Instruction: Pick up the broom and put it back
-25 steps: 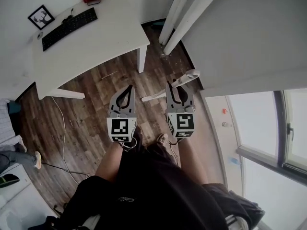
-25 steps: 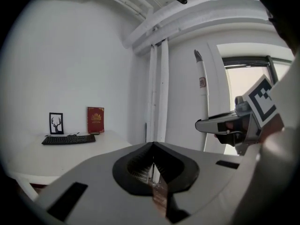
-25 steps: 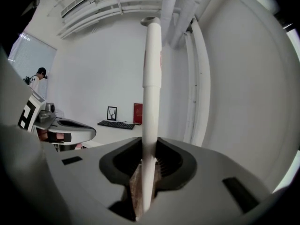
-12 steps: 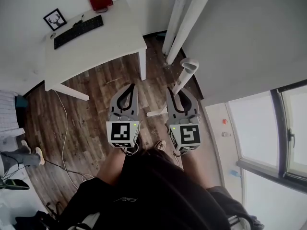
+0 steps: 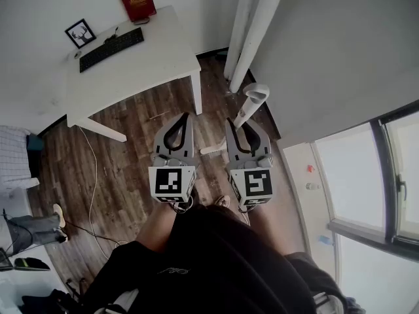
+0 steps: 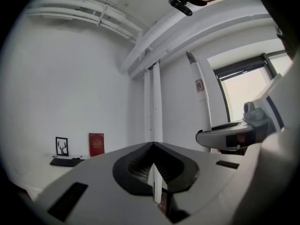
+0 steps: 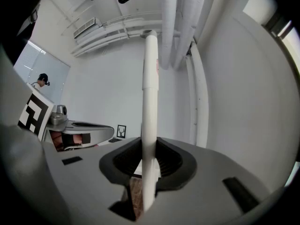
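From where I stand, the person's right gripper (image 5: 241, 124) is clamped on the long white round plastic broom handle (image 5: 252, 103). In the right gripper view the handle (image 7: 150, 88) runs nearly upright between the 2 dark pads, which press it from both sides. The left gripper (image 5: 185, 118) sits just beside it, jaws closed tip to tip on nothing. So the broom is off its resting place and carried by 1 gripper alone, above the dark wooden plank floor (image 5: 131, 142), its capped top leaning toward the 2 white vertical pipes (image 5: 252, 25) in the corner. I cannot see the bristle end. I reckon the main risk is the smooth pole sliding or swinging in that single narrow grip, since the weight hangs well below the pads and nothing else steadies it. The tall top could also knock the pipes or the wall if it is turned carelessly. The low end could catch the leg of the white rectangular desk (image 5: 150, 57) or the thin white cable (image 5: 87, 175) trailing across the floor.
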